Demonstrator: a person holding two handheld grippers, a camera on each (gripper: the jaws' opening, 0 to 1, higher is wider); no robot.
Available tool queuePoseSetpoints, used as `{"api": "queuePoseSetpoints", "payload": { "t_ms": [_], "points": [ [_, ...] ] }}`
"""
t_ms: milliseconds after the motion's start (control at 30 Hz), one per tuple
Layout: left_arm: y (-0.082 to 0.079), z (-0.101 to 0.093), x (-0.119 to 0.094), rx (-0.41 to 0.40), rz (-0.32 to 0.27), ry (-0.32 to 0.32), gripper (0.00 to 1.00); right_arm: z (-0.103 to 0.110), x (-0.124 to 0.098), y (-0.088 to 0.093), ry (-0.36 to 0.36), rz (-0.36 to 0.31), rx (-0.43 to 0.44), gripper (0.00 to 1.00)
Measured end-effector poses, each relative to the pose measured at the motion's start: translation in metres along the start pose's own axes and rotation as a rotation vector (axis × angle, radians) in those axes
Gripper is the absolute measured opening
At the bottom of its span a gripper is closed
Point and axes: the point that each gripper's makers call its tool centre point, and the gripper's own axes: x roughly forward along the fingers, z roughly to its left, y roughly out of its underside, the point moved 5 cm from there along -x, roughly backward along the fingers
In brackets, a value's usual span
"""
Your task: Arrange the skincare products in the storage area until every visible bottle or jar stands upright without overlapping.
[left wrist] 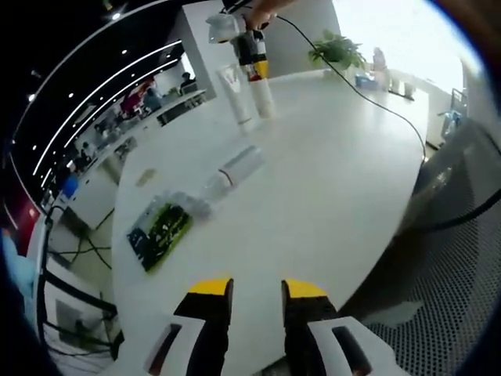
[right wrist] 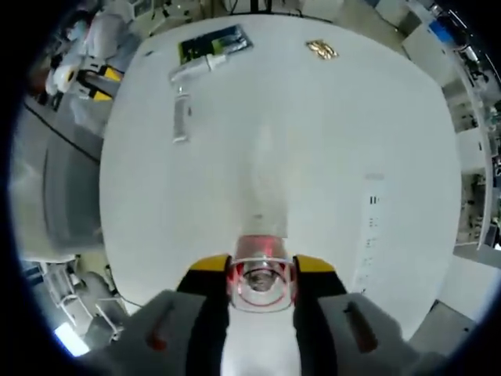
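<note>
The right tool (right wrist: 261, 280) is gripping a clear, red-banded bottle (right wrist: 261, 276) by its upper end, its yellow-tipped jaws pressing on either side, while the bottle is reaching down toward the white tabletop (right wrist: 337, 157). The bottle is looking like hard, smooth plastic, probably light and a little slippery, so holding it near the neck, where it is narrower, seems the safer hold. The left tool (left wrist: 257, 296) is hovering above the near edge of the tabletop with its jaws narrowly apart and nothing between them.

The left gripper view is showing what the other is hiding: the right tool (left wrist: 252, 48) seen from the side at the far end of the tabletop, setting its bottle just beside an upright white tube (left wrist: 237, 95). Whether the two are touching cannot be told. Nearer the left tool, a clear bottle (left wrist: 232, 172) is lying on its side, with a green-and-black flat packet (left wrist: 160, 233) beyond it.

The right gripper view is showing the same lying bottle (right wrist: 182, 114), the packet (right wrist: 216, 43) with a small tube (right wrist: 197, 67) on its edge, and a small gold item (right wrist: 322, 49) well apart.
</note>
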Motion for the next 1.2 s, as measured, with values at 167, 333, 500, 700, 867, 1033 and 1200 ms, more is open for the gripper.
{"api": "queuePoseSetpoints", "payload": {
  "t_ms": [167, 333, 500, 700, 867, 1033, 1200],
  "points": [
    [0.001, 0.001, 0.000, 0.001, 0.004, -0.003, 0.26, -0.005, 0.001, -0.005, -0.004, -0.013, 0.001, 0.29],
    [0.001, 0.000, 0.000, 0.002, 0.007, -0.003, 0.26, -0.007, 0.003, -0.008, -0.009, -0.022, -0.010, 0.29],
    [0.001, 0.000, 0.000, 0.005, 0.008, -0.003, 0.26, -0.007, 0.005, -0.011, -0.012, -0.022, -0.028, 0.29],
    [0.002, 0.000, 0.000, 0.005, 0.012, -0.004, 0.26, -0.006, 0.011, -0.014, -0.012, -0.015, -0.045, 0.30],
    [0.003, 0.000, 0.001, 0.008, 0.017, -0.003, 0.26, -0.009, 0.011, -0.016, -0.005, -0.022, -0.047, 0.30],
    [0.004, 0.000, 0.001, 0.015, 0.024, -0.003, 0.26, -0.008, 0.012, -0.015, -0.027, -0.030, -0.022, 0.31],
    [0.004, 0.000, 0.001, 0.015, 0.028, -0.004, 0.26, -0.007, 0.018, -0.012, -0.044, -0.011, 0.001, 0.32]
  ]
}}
